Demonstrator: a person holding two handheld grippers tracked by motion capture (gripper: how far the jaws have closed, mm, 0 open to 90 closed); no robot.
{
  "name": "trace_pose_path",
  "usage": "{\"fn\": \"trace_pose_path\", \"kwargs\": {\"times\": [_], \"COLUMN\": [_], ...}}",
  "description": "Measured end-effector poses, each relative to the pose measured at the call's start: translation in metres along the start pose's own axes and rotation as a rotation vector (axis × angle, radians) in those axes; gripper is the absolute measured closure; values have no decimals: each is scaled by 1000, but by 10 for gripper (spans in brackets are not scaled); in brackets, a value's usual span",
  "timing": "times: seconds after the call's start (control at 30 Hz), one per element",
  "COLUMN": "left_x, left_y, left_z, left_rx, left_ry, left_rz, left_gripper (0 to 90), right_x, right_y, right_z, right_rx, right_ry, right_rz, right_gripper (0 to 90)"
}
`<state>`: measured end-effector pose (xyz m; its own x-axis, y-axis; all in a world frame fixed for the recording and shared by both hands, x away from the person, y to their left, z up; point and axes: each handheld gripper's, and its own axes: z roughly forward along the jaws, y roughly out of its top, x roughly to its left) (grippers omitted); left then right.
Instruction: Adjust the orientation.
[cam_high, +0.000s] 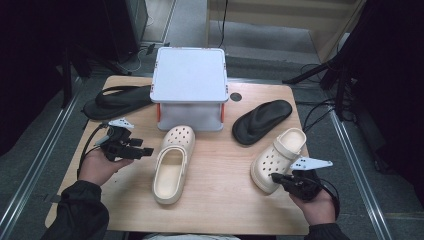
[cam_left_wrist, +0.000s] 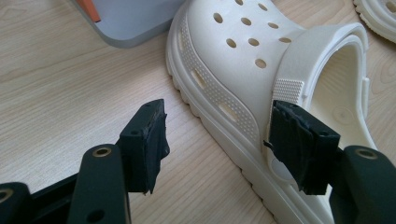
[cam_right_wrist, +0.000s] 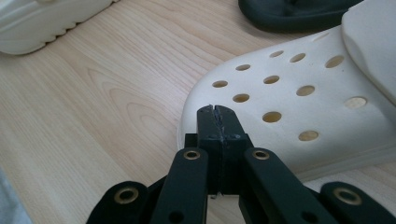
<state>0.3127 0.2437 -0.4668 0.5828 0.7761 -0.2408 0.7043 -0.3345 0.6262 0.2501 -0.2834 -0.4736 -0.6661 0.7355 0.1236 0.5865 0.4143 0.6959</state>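
Note:
Two cream clogs lie on the wooden table (cam_high: 220, 200). The left clog (cam_high: 171, 165) has its toe toward the box. My left gripper (cam_high: 142, 146) hovers just left of it, open. In the left gripper view the gripper (cam_left_wrist: 224, 140) shows its jaws wide apart, the right fingertip (cam_left_wrist: 299, 149) in front of the clog's (cam_left_wrist: 243, 60) strap hinge, not pressing. The right clog (cam_high: 277, 155) lies at an angle. My right gripper (cam_high: 274, 176) is shut with nothing between its jaws. Its tip (cam_right_wrist: 217, 112) sits at the toe edge of that clog (cam_right_wrist: 289, 93).
A white-lidded grey box (cam_high: 190, 75) stands at the back middle; its corner (cam_left_wrist: 126, 23) shows near the left clog. One black flip-flop (cam_high: 117, 100) lies back left, another (cam_high: 260, 122) between the box and the right clog. Bare wood stretches along the front edge.

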Motion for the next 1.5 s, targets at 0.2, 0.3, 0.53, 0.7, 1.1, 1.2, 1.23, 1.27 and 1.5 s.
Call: {"fn": "trace_pose_path", "kwargs": {"times": [0.2,0.3,0.53,0.7,1.1,1.2,1.23,1.27,1.5], "left_x": [0,0,-1,-1,-2,-3,-3,-3,-2], "left_y": [0,0,0,-1,-3,-3,-3,-3,-3], "left_z": [0,0,0,1,2,2,2,3,2], "left_rx": [-2,-1,3,10,15,14,14,14,12], "left_ry": [1,3,13,7,8,4,4,4,3], "left_rz": [-1,2,1,0,5,6,6,5,2], "left_gripper": [374,374,374,374,375,375,375,375,376], "right_x": [-3,-3,2,6,1,0,-1,-2,-7], "right_y": [-6,-6,5,18,35,38,38,40,45], "right_z": [-5,-2,11,24,43,49,51,50,24], "right_rx": [19,43,55,67,68,88,94,92,36], "right_ry": [-16,-16,21,34,58,56,53,57,-30], "right_rz": [-5,-10,-48,-71,-57,-69,-68,-57,-61], "right_gripper": [900,900,900,900,900,900,900,900,900]}}
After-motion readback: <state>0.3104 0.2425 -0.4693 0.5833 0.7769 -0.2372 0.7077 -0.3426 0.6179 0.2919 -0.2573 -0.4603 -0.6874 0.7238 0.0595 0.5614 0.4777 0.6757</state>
